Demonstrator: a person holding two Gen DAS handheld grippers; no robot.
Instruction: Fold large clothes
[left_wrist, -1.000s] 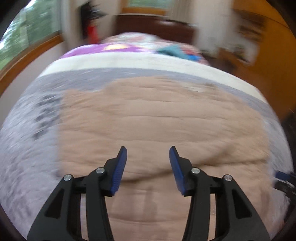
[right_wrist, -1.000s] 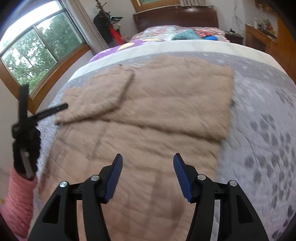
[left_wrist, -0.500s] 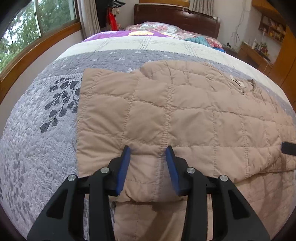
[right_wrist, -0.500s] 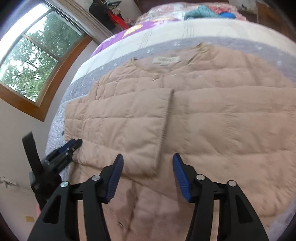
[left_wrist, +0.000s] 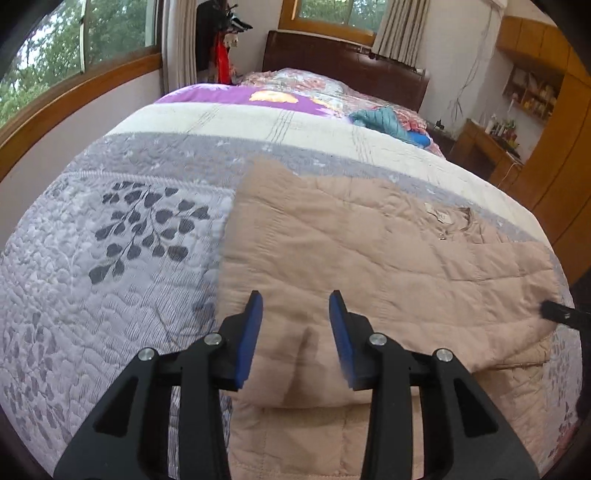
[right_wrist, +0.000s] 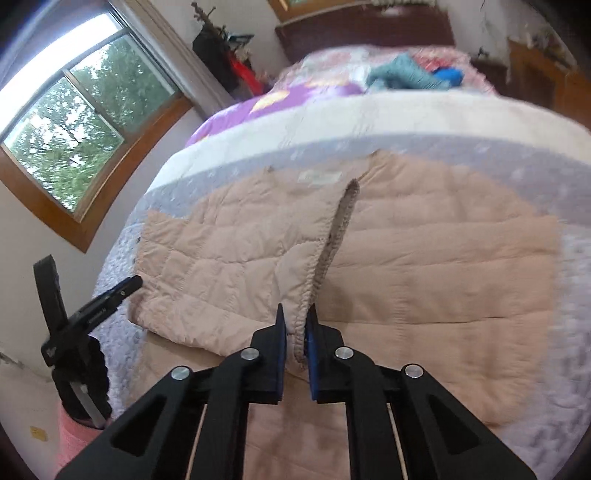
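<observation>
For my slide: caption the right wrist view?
Right gripper shut on the jacket sleeve cuff, on the bed.

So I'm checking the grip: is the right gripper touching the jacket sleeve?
Touching. The right wrist view shows the right gripper with jaws pinched on the sleeve edge.

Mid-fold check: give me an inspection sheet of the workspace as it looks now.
Surface: bed with grey leaf-print quilt, jacket spread on it.
Job's things: beige quilted jacket, sleeve cuff lifted.
Clutter: teal garment far up the bed.
Grippers: right gripper shut on the sleeve cuff; left gripper closing, jacket fold between its jaws, pads not pressing.
Cables: thin wires on the far wall.
Surroundings: window, dark headboard, wooden shelves.
</observation>
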